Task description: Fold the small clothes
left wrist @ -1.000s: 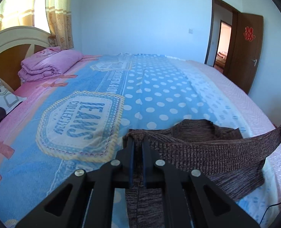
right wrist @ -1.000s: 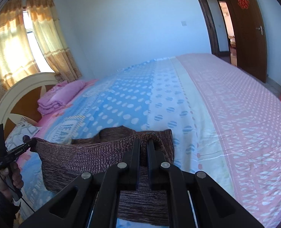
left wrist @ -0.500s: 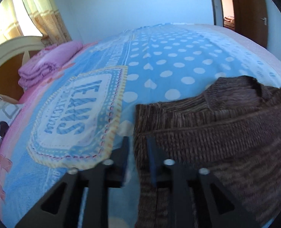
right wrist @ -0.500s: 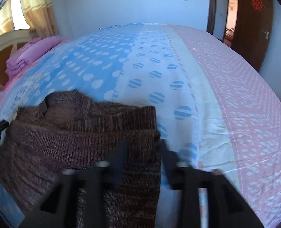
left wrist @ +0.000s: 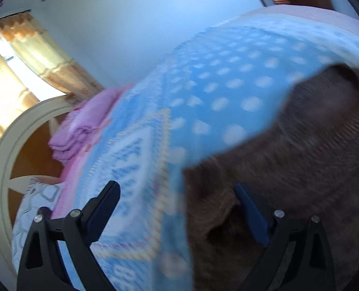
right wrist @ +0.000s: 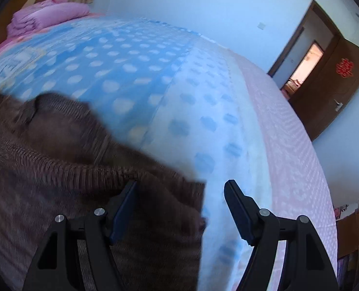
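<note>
left gripper (left wrist: 177,191) stands with its jaws wide apart over the left edge of the brown knit sweater (left wrist: 288,169), nothing clamped; its jaws have just been opening, with sweater edge and bedspread below the gap but not pressed by the pads. right gripper (right wrist: 180,189) is likewise spread, its jaws having just opened further, with the sweater's right corner (right wrist: 174,194) lying loose between them. the sweater lies on the blue dotted bedspread (right wrist: 130,72) of the bed, folded over on itself, its ribbed hem across the top layer. risk: as judged, the released top layer is thick, springy knit and may slide or spring back open, leaving the fold uneven; a finger drawn back low could snag the loose corner and drag it out of line; both views are motion-blurred, so edge alignment cannot be confirmed. compared with a second ago: both grippers were then closed on the sweater's hem, holding it stretched above the bed; half a second ago the jaws were partly apart with the cloth laid down; now both are fully released and the views have tilted and come nearer the bed. a folded pink quilt (left wrist: 82,126) sits near the headboard (left wrist: 14,145).
</note>
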`<state>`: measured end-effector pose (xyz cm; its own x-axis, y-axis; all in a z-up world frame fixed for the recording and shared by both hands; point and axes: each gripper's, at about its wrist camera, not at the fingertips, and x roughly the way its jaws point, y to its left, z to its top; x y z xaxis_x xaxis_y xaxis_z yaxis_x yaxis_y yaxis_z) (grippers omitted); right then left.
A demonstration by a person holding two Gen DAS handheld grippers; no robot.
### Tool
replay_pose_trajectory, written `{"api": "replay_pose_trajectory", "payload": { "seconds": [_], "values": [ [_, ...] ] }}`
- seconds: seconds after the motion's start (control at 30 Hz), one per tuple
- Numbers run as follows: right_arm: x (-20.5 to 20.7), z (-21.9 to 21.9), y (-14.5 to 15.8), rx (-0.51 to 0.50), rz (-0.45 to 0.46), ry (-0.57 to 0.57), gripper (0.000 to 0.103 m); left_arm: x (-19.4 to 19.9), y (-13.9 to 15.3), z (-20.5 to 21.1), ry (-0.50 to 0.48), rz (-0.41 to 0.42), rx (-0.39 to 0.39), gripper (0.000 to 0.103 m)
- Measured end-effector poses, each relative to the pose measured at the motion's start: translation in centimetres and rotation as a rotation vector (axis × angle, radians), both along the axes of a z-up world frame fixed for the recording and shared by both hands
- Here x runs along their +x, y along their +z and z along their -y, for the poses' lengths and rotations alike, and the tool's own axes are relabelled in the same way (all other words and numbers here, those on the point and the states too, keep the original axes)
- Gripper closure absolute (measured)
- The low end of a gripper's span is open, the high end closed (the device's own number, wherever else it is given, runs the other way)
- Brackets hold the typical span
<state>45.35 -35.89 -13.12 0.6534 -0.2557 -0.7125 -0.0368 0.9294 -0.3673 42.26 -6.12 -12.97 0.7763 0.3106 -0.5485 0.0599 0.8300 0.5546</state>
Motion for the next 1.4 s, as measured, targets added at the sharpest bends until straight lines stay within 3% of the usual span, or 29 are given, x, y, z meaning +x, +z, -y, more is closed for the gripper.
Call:
{"api": "replay_pose_trajectory", "payload": {
  "seconds": [0.13, 0.3, 0.5, 0.63, 0.8, 0.9, 0.97, 1.03, 1.1, 1.2, 1.4],
  "values": [
    [0.7, 2.1, 1.5, 0.073, 0.044, -0.072, 0.03, 1.3, 1.3, -2.4, 0.062, -0.014, -0.062, 0.005],
    [-2.6, 4.4, 0.9, 0.138, 0.016, -0.092, 0.03, -1.5, 0.7, -5.7, 0.079, -0.036, -0.075, 0.005],
    [-10.4, 6.9, 0.9, 0.351, -0.021, -0.072, 0.03, -7.5, 1.0, -10.0, 0.107, -0.054, -0.267, 0.005],
    [-14.2, 7.2, 0.1, 0.455, -0.066, -0.075, 0.03, -10.0, 0.9, -9.5, 0.064, -0.106, -0.403, 0.005],
    [-16.7, 5.7, -1.1, 0.457, -0.084, -0.064, 0.03, -7.4, 1.0, -5.0, -0.051, -0.118, -0.339, 0.005],
    [-16.8, 5.0, -1.4, 0.465, -0.068, -0.069, 0.03, -3.6, 0.1, -2.8, -0.079, -0.206, -0.337, 0.003],
    [-16.5, 4.6, -1.7, 0.482, -0.066, -0.066, 0.03, -1.0, -0.9, -1.8, -0.02, -0.192, -0.261, 0.002],
    [-16.3, 4.0, -1.8, 0.492, -0.06, -0.056, 0.03, 1.6, -1.4, -2.3, 0.037, -0.188, -0.257, 0.001],
    [-16.8, 3.4, -1.5, 0.484, -0.046, -0.037, 0.03, 2.7, -0.3, -4.7, 0.191, -0.102, -0.239, 0.003],
    [-17.5, 3.2, -1.1, 0.454, -0.022, -0.007, 0.03, 1.8, 1.0, -7.5, 0.196, -0.108, -0.339, 0.002],
    [-18.3, 4.5, -1.7, 0.49, -0.019, -0.031, 0.03, -5.0, 1.2, -9.4, 0.113, -0.134, -0.412, 0.002]
  ]
}}
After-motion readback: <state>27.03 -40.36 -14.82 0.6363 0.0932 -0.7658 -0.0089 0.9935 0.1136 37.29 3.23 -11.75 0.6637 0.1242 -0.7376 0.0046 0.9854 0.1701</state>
